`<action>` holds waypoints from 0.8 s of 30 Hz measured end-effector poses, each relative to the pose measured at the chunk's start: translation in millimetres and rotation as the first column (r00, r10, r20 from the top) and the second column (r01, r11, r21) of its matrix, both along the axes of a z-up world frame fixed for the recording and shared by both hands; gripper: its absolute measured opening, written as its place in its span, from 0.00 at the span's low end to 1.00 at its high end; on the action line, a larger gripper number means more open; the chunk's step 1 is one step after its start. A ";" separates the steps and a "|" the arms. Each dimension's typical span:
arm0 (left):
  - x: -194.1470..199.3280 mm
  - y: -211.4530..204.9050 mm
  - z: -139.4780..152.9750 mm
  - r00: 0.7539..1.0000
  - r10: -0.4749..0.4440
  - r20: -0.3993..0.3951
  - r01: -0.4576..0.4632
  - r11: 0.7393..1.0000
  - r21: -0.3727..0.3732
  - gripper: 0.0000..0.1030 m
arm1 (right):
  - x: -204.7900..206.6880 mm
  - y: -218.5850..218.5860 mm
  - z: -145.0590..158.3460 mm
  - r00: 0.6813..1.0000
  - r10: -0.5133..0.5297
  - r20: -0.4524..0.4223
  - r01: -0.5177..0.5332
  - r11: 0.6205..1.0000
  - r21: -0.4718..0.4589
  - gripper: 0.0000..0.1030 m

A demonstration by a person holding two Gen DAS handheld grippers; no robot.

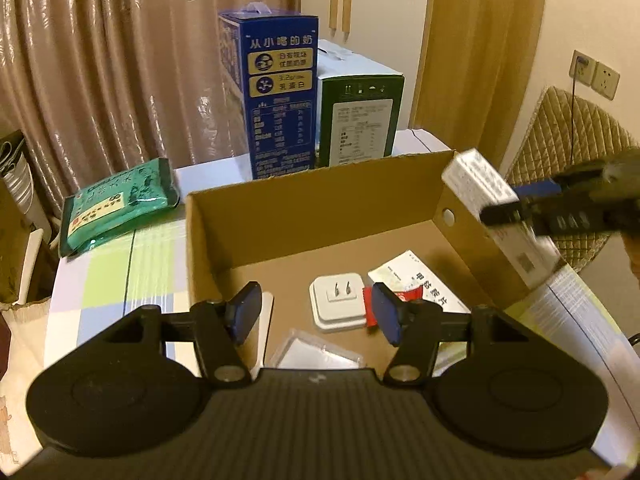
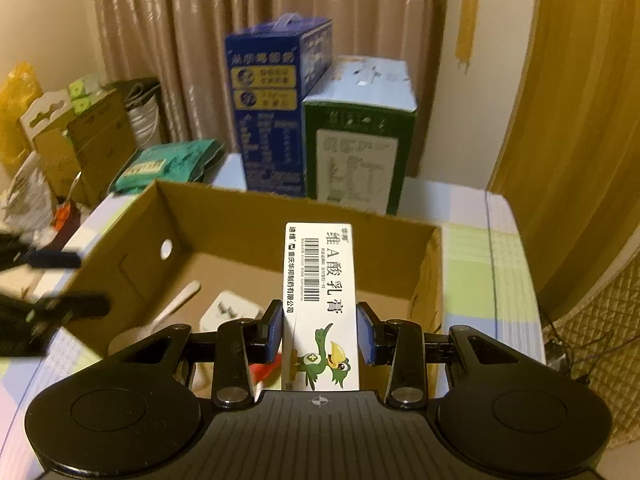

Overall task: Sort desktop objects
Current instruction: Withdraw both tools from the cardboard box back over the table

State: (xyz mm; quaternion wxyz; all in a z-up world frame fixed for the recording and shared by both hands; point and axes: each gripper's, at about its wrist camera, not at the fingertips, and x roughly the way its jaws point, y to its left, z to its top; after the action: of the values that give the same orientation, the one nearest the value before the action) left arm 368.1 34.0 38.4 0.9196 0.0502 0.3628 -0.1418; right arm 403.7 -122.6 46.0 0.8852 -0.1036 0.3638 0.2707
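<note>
An open cardboard box (image 1: 224, 240) stands on the table. On its floor lie a white plug adapter (image 1: 338, 302), a white medicine box (image 1: 420, 284), a small red item (image 1: 370, 308) and a clear plastic case (image 1: 316, 350). My left gripper (image 1: 316, 314) hangs over the box's near side, open, with nothing between its blue pads. My right gripper (image 2: 320, 328) is shut on a long white ointment box (image 2: 320, 280) with a green bird print, held over the cardboard box (image 2: 424, 280). A white spoon (image 2: 160, 320) lies beside the adapter (image 2: 228, 312). In the left wrist view the right gripper (image 1: 516, 204) and ointment box (image 1: 476, 180) show above the right wall.
Behind the cardboard box stand a tall blue milk carton (image 1: 280, 92) and a green carton (image 1: 360, 120). A green packet (image 1: 120, 204) lies at the back left on the checked tablecloth (image 1: 108, 280). A quilted chair back (image 1: 568, 152) stands to the right, curtains behind.
</note>
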 end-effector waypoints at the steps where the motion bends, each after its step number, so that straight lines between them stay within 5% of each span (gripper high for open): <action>1: -4.7 2.4 -0.3 1.000 0.003 0.001 -0.003 1.000 0.002 0.56 | 1.4 -1.2 0.8 1.000 -0.008 0.017 0.008 1.000 0.013 0.35; 2: -8.4 4.3 -0.6 1.000 0.005 0.002 -0.005 1.000 -0.002 0.57 | 2.9 -1.8 1.7 0.999 -0.013 0.034 0.012 1.000 0.022 0.38; 4: -16.3 9.7 -0.2 1.000 0.016 0.003 -0.016 1.000 -0.019 0.60 | 4.1 -4.4 4.6 0.998 -0.030 0.053 0.028 0.999 0.030 0.63; 9: -45.7 23.8 -1.3 1.000 0.029 -0.004 -0.030 0.997 -0.067 0.71 | -19.7 -19.0 21.0 0.995 -0.018 0.097 0.012 0.998 0.068 0.64; 14: -82.4 36.3 -7.3 0.996 0.077 -0.033 -0.081 0.990 -0.119 0.76 | -81.6 -45.8 29.9 0.991 0.014 0.131 -0.031 0.992 0.126 0.78; 24: -169.5 31.3 -28.6 0.986 0.136 -0.095 -0.152 0.971 -0.186 0.85 | -207.2 -101.2 -42.0 0.996 -0.027 -0.081 0.044 0.975 0.216 0.81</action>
State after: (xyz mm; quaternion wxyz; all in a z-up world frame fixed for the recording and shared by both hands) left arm 198.5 65.3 9.8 0.9124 -0.0713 0.3875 -0.1108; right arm 196.5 -223.8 4.0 0.8811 0.0110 0.3681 0.2967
